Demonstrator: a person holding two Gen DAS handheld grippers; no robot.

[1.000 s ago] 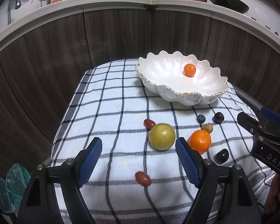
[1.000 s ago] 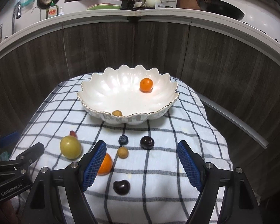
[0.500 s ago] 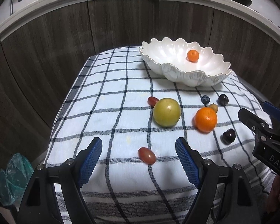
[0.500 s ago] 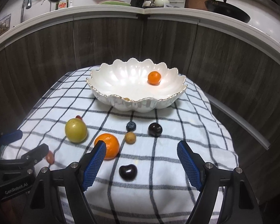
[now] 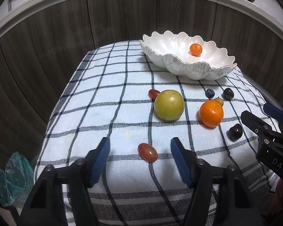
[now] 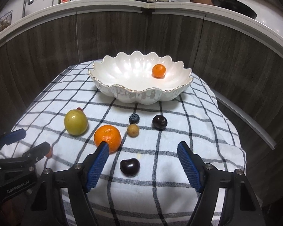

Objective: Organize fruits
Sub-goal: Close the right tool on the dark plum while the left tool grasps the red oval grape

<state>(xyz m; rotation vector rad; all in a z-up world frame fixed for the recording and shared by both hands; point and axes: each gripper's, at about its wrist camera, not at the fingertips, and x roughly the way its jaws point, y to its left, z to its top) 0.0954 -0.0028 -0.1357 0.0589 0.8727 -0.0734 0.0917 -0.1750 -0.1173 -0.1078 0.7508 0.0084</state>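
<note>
A white scalloped bowl (image 5: 183,66) (image 6: 141,94) stands at the back of the checked cloth with a small orange (image 5: 195,49) (image 6: 159,71) inside. On the cloth lie a yellow-green fruit (image 5: 169,105) (image 6: 76,122), an orange (image 5: 211,114) (image 6: 107,138), a blueberry (image 6: 134,118), a small tan fruit (image 6: 133,130), a dark plum (image 6: 159,122), a dark cherry (image 6: 129,167) and two red grape tomatoes (image 5: 147,152) (image 5: 153,93). My left gripper (image 5: 140,151) is open with one tomato between its fingers. My right gripper (image 6: 143,155) is open just behind the dark cherry.
The checked cloth (image 5: 107,101) covers a small table with dark wood cabinet panels (image 6: 111,37) curving behind it. A counter with pans and dishes runs above. A green plastic bag (image 5: 13,179) hangs at the lower left off the table's edge.
Both grippers have drawn back toward the near edge and lowered. The red tomato now lies between my left fingers, and the dark cherry nears my right fingers. No fruit has moved.
</note>
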